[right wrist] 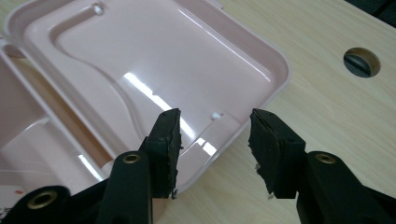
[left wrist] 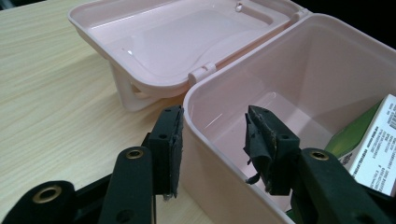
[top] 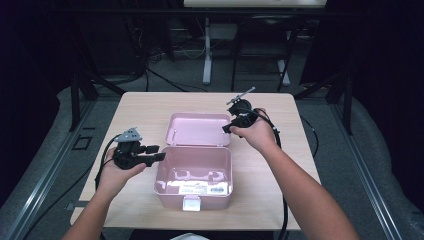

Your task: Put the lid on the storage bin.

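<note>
- Left tongs [left wrist: 212, 140], spread, straddle the left wall of one pink box [top: 170, 192]; nothing is pinched.
- Right tongs [right wrist: 212, 140], spread, hover over a corner of its one open lid [right wrist: 154, 70].
- One white carton [left wrist: 376, 144] lies inside the box.
- One worktop [top: 135, 107] carries the box at its middle.

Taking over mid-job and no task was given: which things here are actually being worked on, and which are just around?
In play:
- pink box, open
- its lid, folded back flat
- left gripper, open, astride the box's left wall
- right gripper, open at the lid's corner
- cartons inside the box

Just around:
- wooden table
- table's cable hole
- desk legs behind
</note>
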`<action>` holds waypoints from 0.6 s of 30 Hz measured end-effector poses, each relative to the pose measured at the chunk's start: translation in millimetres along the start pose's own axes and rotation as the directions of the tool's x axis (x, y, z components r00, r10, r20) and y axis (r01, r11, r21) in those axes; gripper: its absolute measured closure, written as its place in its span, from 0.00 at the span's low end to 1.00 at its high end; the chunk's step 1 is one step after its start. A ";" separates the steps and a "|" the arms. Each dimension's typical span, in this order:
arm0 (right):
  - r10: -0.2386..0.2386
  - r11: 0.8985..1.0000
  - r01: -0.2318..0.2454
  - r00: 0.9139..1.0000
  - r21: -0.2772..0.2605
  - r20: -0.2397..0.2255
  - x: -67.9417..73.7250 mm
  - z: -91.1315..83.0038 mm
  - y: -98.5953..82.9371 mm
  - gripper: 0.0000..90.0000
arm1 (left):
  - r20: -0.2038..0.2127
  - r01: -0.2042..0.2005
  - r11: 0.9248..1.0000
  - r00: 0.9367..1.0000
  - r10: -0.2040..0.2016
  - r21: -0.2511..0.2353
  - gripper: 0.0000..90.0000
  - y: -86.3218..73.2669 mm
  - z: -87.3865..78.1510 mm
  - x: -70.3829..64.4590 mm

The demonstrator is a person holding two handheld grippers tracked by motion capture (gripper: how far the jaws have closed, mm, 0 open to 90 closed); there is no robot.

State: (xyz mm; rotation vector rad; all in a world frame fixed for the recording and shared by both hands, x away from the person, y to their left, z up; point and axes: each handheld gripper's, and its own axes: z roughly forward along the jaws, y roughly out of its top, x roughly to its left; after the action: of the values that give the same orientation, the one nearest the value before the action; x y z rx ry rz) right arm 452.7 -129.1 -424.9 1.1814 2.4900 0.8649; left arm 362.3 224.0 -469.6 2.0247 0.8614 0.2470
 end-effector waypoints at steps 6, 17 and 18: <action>0.022 1.000 -0.022 1.000 -0.006 0.001 -5.8 8.7 2.7 0.62 | 0.005 0.009 1.000 1.000 -0.009 0.010 0.65 -2.3 4.8 -1.0; 0.065 0.997 -0.064 0.998 -0.053 0.022 -8.1 21.9 6.8 0.61 | -0.019 0.010 0.999 1.000 -0.009 0.042 0.68 -5.4 10.9 -0.5; 0.068 0.996 -0.067 0.997 -0.056 0.023 -9.5 23.4 6.9 0.61 | -0.021 0.009 0.999 1.000 -0.008 0.042 0.68 -5.4 10.9 -0.5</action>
State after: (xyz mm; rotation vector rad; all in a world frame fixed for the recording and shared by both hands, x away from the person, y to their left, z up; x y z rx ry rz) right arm 473.8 -123.5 -439.4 1.2566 2.4031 0.9237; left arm 364.5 218.4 -480.2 2.0601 0.8944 0.2471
